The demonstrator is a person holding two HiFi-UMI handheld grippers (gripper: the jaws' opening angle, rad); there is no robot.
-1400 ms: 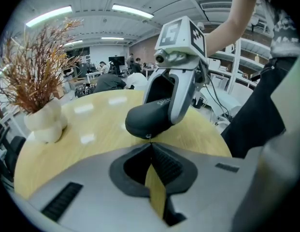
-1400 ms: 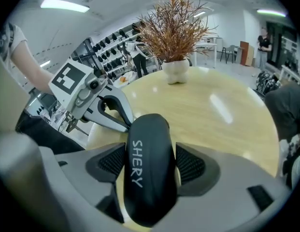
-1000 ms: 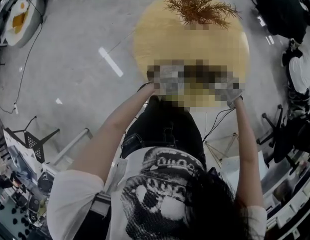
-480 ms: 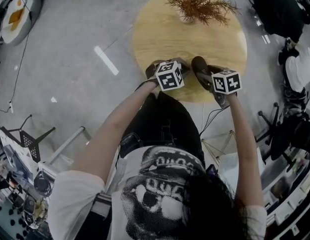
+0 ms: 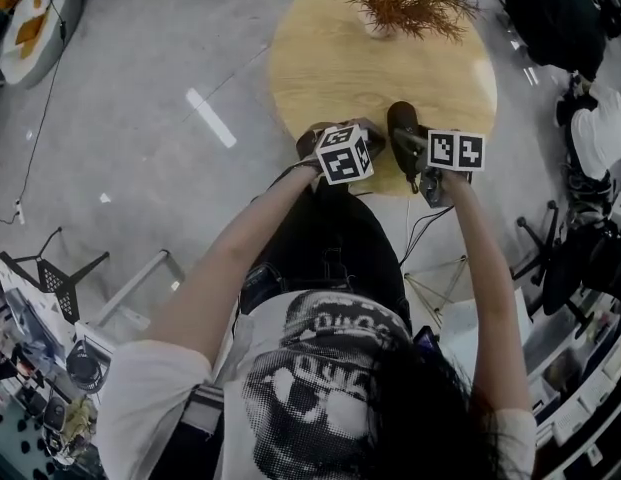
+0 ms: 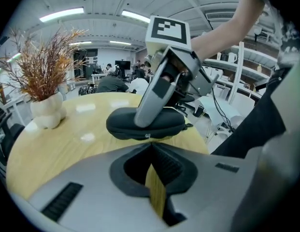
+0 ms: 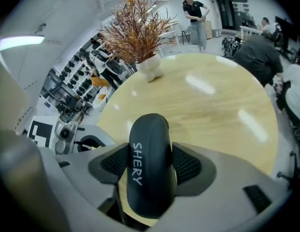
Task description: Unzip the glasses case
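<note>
Jaws of right gripper [image 7: 150, 164] clamped on glasses case [image 7: 149, 139] above table [image 7: 217, 105]. Jaws of left gripper [image 6: 150, 146] together, tips just below case.

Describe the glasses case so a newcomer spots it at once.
At the near edge of the round wooden table, the right gripper clamps the glasses case. It is dark, oval and lettered SHERY, unlike the pale vase of dried twigs opposite.
</note>
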